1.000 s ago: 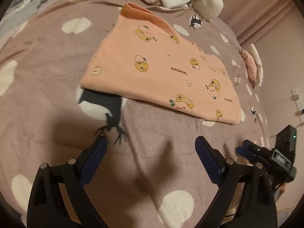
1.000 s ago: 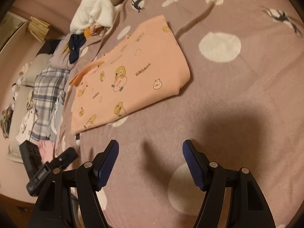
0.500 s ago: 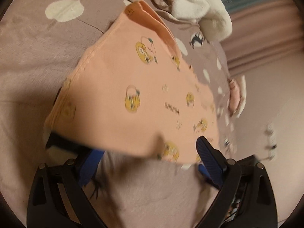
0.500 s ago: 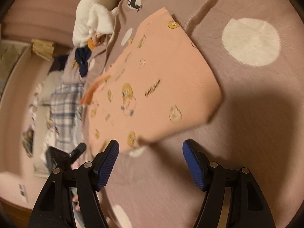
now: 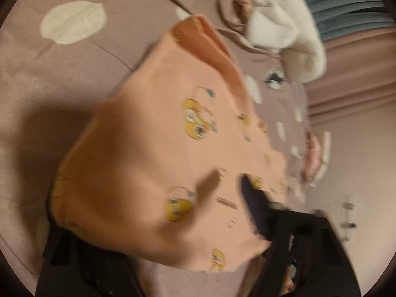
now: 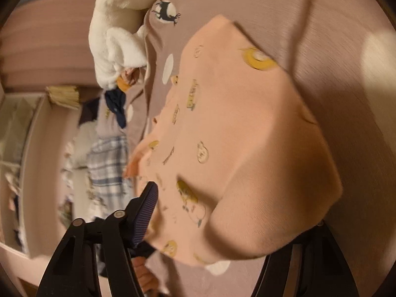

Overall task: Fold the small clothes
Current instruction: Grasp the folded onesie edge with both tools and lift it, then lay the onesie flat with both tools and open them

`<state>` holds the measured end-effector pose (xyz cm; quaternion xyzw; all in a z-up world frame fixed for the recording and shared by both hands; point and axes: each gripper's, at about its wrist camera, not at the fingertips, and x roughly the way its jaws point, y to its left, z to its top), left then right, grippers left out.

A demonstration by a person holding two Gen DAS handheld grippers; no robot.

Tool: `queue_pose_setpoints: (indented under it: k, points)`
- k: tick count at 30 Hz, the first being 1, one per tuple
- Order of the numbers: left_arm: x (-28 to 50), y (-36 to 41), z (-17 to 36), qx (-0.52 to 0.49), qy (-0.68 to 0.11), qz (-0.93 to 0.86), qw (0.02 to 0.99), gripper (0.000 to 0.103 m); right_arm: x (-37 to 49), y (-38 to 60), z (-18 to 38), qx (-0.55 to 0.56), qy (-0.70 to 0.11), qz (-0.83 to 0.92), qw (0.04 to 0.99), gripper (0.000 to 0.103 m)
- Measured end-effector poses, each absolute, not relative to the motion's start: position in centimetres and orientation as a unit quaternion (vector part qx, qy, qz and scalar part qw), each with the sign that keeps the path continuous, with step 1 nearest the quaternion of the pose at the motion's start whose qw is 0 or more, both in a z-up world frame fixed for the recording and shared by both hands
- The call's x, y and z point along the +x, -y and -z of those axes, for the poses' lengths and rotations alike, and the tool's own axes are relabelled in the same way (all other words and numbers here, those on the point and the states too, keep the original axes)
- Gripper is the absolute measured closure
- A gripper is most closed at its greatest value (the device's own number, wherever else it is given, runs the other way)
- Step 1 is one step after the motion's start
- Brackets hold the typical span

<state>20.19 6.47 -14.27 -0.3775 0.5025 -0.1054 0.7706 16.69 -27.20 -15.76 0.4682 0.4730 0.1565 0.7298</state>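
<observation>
The peach shirt (image 5: 160, 148) lies folded on the bed (image 5: 61, 86), filling mid-frame in both views. The left gripper (image 5: 153, 235) is closing over its near edge; the right gripper (image 6: 230, 225) also narrows around it, grip unclear; a white plush (image 5: 284, 24) sits upper right

Peach-orange small garment (image 5: 153, 163), printed with yellow cartoon faces and small dark lettering, folded into a thick flat pad on the mauve bed cover. Near edge between the fingers of the left claw (image 5: 158, 225), which is closing. Near corner, bulging and rounded, likewise between the closing fingers of the right claw (image 6: 232, 212). Far end ribbed, slightly lifted.
</observation>
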Motion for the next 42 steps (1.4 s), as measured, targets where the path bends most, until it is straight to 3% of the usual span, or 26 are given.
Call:
queue_pose_setpoints:
  k: [1,3,4,7,22,42]
  points:
    - [20.4,-6.5,14.4,-0.378,-0.504,0.103,0.77,0.056,16.8,26.8,15.6,0.45,-0.477,-0.148,0.74,0.042]
    - [20.9,-6.4,14.8,-0.376,-0.511,0.092,0.768,0.076,16.9,26.4,15.4,0.425,-0.479,-0.129,0.757,0.059]
    - [21.0,-6.5,14.9,-0.372,-0.514,0.084,0.768,0.08,16.9,26.2,15.3,0.411,-0.48,-0.116,0.766,0.078]
    - [21.0,-6.3,14.4,-0.343,-0.521,0.074,0.778,0.09,16.9,26.0,15.4,0.397,-0.479,-0.104,0.776,0.086]
    - [18.0,-5.9,10.1,-0.33,-0.511,0.103,0.787,0.1,15.0,26.1,12.5,0.392,-0.463,-0.124,0.785,0.095]
    - [11.9,-4.7,7.4,-0.31,-0.497,0.127,0.8,0.1,9.5,27.8,9.1,0.371,-0.443,-0.106,0.809,0.096]
